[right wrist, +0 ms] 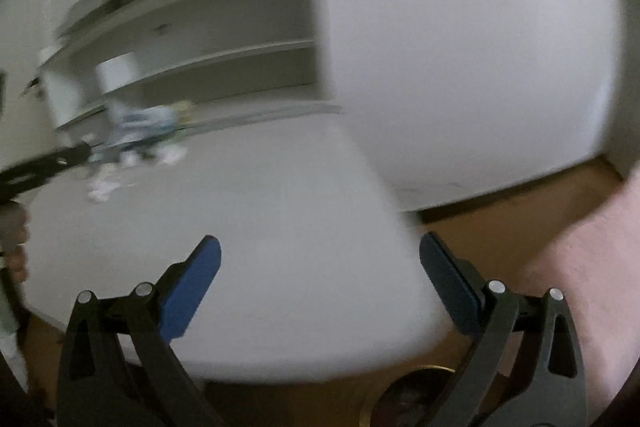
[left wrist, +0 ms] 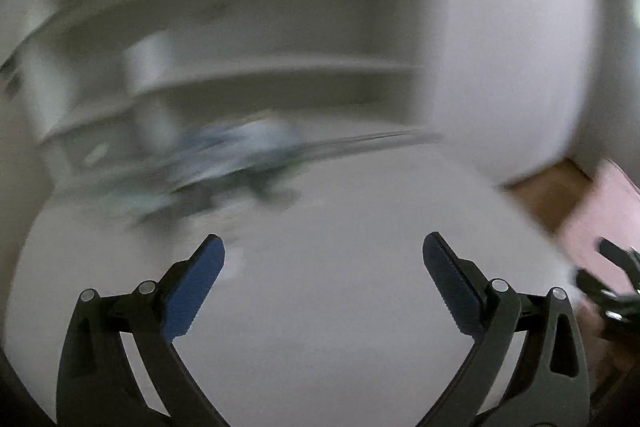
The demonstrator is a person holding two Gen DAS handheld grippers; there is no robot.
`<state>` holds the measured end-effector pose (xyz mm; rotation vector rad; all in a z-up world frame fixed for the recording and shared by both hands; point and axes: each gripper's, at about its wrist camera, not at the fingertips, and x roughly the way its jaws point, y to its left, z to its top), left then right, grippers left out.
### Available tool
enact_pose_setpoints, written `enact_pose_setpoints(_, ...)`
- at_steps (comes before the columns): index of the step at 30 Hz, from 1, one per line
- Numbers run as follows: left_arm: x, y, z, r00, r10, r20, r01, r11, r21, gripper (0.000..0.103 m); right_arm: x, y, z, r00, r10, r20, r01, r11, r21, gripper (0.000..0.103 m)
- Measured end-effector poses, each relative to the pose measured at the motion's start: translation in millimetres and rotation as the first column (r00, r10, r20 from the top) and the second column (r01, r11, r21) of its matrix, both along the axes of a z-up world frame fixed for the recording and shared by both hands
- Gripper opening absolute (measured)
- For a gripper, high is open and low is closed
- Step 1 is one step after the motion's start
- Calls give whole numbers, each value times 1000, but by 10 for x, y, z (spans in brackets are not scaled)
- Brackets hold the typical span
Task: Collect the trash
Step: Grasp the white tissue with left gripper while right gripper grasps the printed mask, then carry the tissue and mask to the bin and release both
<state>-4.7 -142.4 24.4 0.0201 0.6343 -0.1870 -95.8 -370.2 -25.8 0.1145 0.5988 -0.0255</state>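
Note:
Both views are smeared by motion. My left gripper [left wrist: 322,247] is open with nothing between its blue pads, above a white table [left wrist: 320,307]. At the table's far side lies a blurred blue-and-white heap [left wrist: 240,151]. My right gripper [right wrist: 320,247] is also open and holds nothing, and it hangs over the table's near right edge [right wrist: 360,355]. From there I see white crumpled scraps [right wrist: 104,187] and a pale blue-white bundle [right wrist: 148,123] at the far left of the table. One black finger [right wrist: 60,159] of the left gripper reaches in from the left, with a hand [right wrist: 16,239] behind it.
White shelves [right wrist: 224,55] with a white roll [right wrist: 118,71] stand behind the table, beside a white wall [right wrist: 460,67]. Below the table's near edge is a dark round bin with a gold rim [right wrist: 416,395] on a brown wooden floor [right wrist: 500,211]. Something pink [right wrist: 580,267] fills the right side.

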Motion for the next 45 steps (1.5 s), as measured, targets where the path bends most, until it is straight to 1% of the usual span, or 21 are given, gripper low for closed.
enact_pose_setpoints(2,116,687,-92,987,153,-44,-154,988,-10,96,221,347,1,997,79,-15,-79,997,-2,96)
enact_pose_setpoints(5,160,1466,-214,951,291,-104,-292,956,7,96,568,823,30,982,181,-46,-180,983,25,96)
enact_pose_setpoints(7,220,1879,-300,932,328,-155,-329,944,22,96,853,1158,18,965,251,-78,-249,968,32,96)
enact_pose_setpoints(9,267,2142,-385,926,324,-191,-323,946,37,96,1041,1482,17,952,291,-99,-291,957,18,96)
enact_pose_setpoints(11,326,2270,-387,925,312,-215,-311,950,41,96,1271,1763,-20,929,346,-128,-344,938,38,96)
enact_pose_setpoints(13,475,2327,-403,926,292,-241,-294,955,26,96,1507,2006,-80,913,377,-158,-372,926,63,96)
enact_pose_setpoints(16,785,2266,-425,939,228,-257,-234,972,8,96,1769,2278,-159,899,393,-194,-385,920,79,95)
enact_pose_setpoints(17,903,2219,-441,945,200,-260,-203,979,14,96,1831,2348,-199,895,393,-211,-387,919,71,92)
enact_pose_setpoints(19,1184,2111,-518,951,139,-276,-138,990,22,96,1914,2427,-284,884,399,-245,-394,916,71,74)
enact_pose_setpoints(20,1336,2064,-569,952,101,-289,-101,995,13,96,1958,2449,-330,875,406,-265,-398,913,85,58)
enact_pose_setpoints(21,1448,2066,-609,951,81,-299,-83,997,5,94,1996,2477,-364,869,412,-275,-400,911,99,50)
enact_pose_setpoints(22,1557,2034,-649,948,58,-313,-63,998,-4,90,1989,2457,-355,872,413,-263,-402,911,95,48)
enact_pose_setpoints(23,1642,2030,-683,952,46,-303,-48,999,1,82,1990,2439,-359,870,414,-268,-404,910,94,39)
enact_pose_setpoints(24,1682,1987,-667,959,22,-284,-19,1000,13,56,1987,2401,-360,868,420,-264,-405,908,111,30)
enact_pose_setpoints(25,1709,1972,-654,960,-4,-281,4,1000,-1,39,1979,2346,-356,872,414,-260,-393,910,131,29)
enact_pose_setpoints(26,1719,1976,-643,958,-17,-285,11,1000,-25,33,1957,2294,-340,877,410,-249,-385,911,144,28)
enact_pose_setpoints(28,1652,2007,-602,960,-30,-278,10,997,-74,33,1912,2207,-293,888,398,-231,-372,916,147,27)
enact_pose_setpoints(32,1374,2025,-463,973,-10,-229,-5,998,-65,32,1807,1999,-150,912,362,-192,-342,931,132,27)
enact_pose_setpoints(35,1191,2064,-364,980,28,-197,-42,997,-66,32,1712,1842,-51,927,338,-164,-321,939,126,27)
enact_pose_setpoints(39,924,2208,-316,978,91,-189,-112,988,-106,32,1662,1836,-138,925,336,-179,-315,939,135,27)
enact_pose_setpoints(45,630,2109,-228,979,83,-187,-100,991,-84,32,1552,1875,-284,917,348,-195,-314,932,183,27)
